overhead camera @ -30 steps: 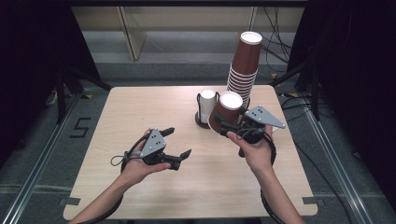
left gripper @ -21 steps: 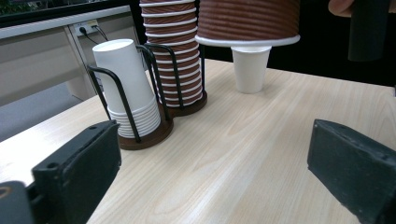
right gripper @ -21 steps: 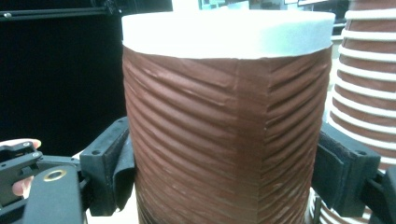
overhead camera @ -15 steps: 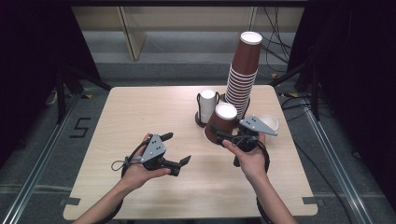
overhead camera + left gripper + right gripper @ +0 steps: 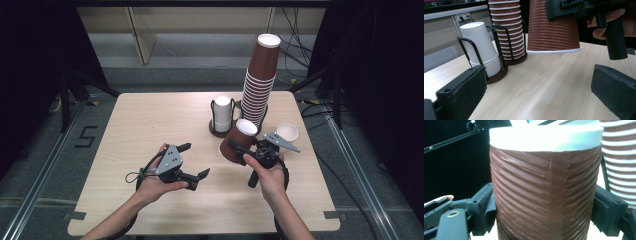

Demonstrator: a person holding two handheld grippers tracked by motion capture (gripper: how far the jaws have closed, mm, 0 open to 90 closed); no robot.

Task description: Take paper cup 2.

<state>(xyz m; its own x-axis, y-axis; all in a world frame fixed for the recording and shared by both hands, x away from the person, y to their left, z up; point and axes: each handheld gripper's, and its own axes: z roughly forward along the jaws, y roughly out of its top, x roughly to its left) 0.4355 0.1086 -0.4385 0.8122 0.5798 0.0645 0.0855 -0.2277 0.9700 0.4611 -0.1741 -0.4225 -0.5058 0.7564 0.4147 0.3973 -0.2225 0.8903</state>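
In the high view, the right hand-held gripper (image 5: 239,148) clasps a ribbed brown paper cup with a white rim (image 5: 235,142), held upside down and tilted just above the pale wooden worktop (image 5: 150,120), in front of the tall stack of brown ribbed cups (image 5: 260,90) and the short stack of white cups in a black wire holder (image 5: 222,115). The left hand-held gripper (image 5: 194,161) sits to the left of the cup, its jaws having just been opening, with nothing between them.

In the left gripper view, the cup (image 5: 552,30) hangs ahead and above, its long axis near upright, its white rim close over the worktop (image 5: 544,85).

In the right gripper view, both jaws press the cup's (image 5: 541,192) ribbed wall; this hand is the nearer one.
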